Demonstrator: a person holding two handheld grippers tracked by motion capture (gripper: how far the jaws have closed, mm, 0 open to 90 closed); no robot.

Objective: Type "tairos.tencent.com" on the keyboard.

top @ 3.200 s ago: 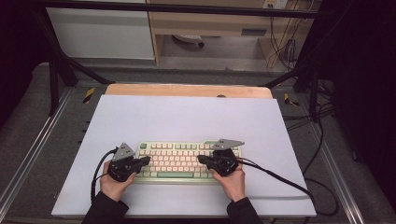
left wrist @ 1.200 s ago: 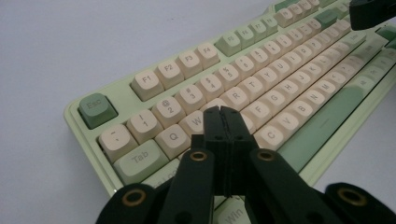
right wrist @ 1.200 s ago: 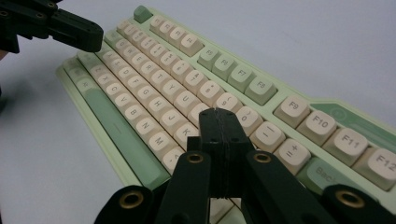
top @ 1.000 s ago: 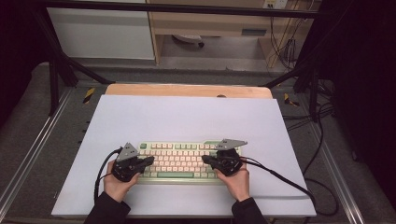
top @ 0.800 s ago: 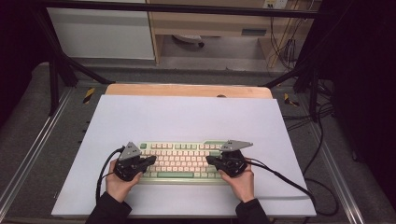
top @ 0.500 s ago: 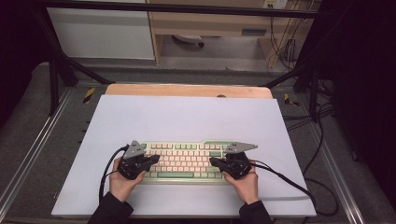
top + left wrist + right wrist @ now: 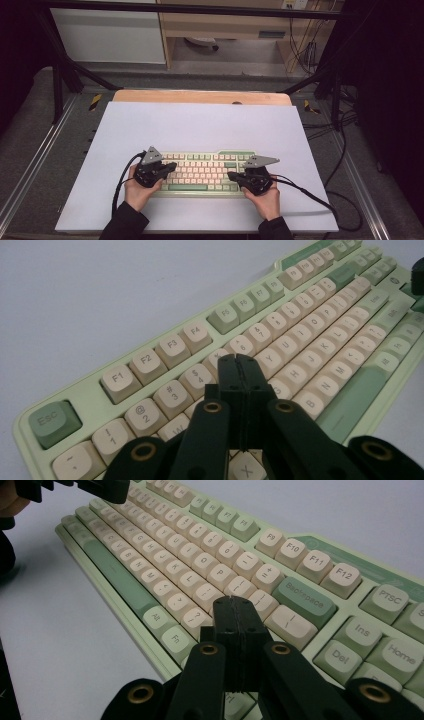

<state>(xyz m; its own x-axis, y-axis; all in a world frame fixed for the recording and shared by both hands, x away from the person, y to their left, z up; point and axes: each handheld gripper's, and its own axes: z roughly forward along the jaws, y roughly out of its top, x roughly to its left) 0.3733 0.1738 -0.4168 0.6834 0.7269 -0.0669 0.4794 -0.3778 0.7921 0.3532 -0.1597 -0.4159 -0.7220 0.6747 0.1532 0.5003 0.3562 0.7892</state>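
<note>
A pale green keyboard [image 7: 205,172] with cream keys lies on a white mat [image 7: 200,125], close to the near edge. My left gripper [image 7: 173,167] hovers over its left end, jaws shut and empty. In the left gripper view the tips [image 7: 239,360] sit above the number row of the keyboard [image 7: 310,330]. My right gripper [image 7: 231,176] is over the right end, also shut with nothing in it. In the right gripper view its tips [image 7: 234,601] hang just below the Backspace key of the keyboard [image 7: 165,545]. The left gripper [image 7: 100,487] shows at that view's top left.
A wooden table edge [image 7: 200,96] runs behind the mat. Black cables [image 7: 320,197] trail off to the right from the right gripper. Dark frame posts [image 7: 57,75] and a white cabinet [image 7: 107,35] stand beyond the table.
Both hands have drifted a little to the right along the keyboard. The keyboard has stayed put and both grippers remain shut.
</note>
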